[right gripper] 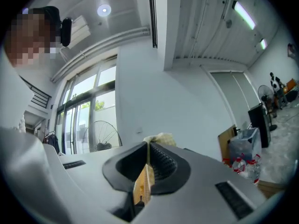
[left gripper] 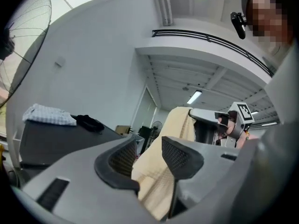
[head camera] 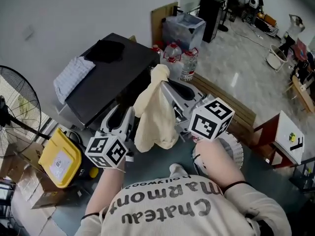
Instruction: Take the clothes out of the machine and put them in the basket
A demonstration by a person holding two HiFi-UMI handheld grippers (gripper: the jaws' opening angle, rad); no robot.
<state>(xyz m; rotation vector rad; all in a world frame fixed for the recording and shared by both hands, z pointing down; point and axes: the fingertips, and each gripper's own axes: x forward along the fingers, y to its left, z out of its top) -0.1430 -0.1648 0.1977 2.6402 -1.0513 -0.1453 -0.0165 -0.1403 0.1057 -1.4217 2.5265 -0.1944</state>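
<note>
A cream waffle-weave cloth [head camera: 153, 117] hangs in the air in front of me. My right gripper [head camera: 158, 77] is shut on its top edge, and in the right gripper view a thin fold of the cloth [right gripper: 161, 138] is pinched between the pads of the gripper [right gripper: 148, 155]. My left gripper [head camera: 129, 113] stands lower, at the cloth's left side. In the left gripper view the cloth [left gripper: 163, 171] hangs between the spread jaws of that gripper [left gripper: 145, 153], and the pads do not press on it. There the right gripper [left gripper: 205, 120] tops the cloth.
A dark cabinet top [head camera: 123, 80] lies beyond, bearing a white checked cloth [head camera: 74, 75] and a black garment [head camera: 106, 50]. A white ribbed container [head camera: 232, 150] sits below my right hand. A yellow case [head camera: 59, 156], a fan [head camera: 15, 107], water bottles [head camera: 179, 58] and a wooden bench [head camera: 231, 107] stand around.
</note>
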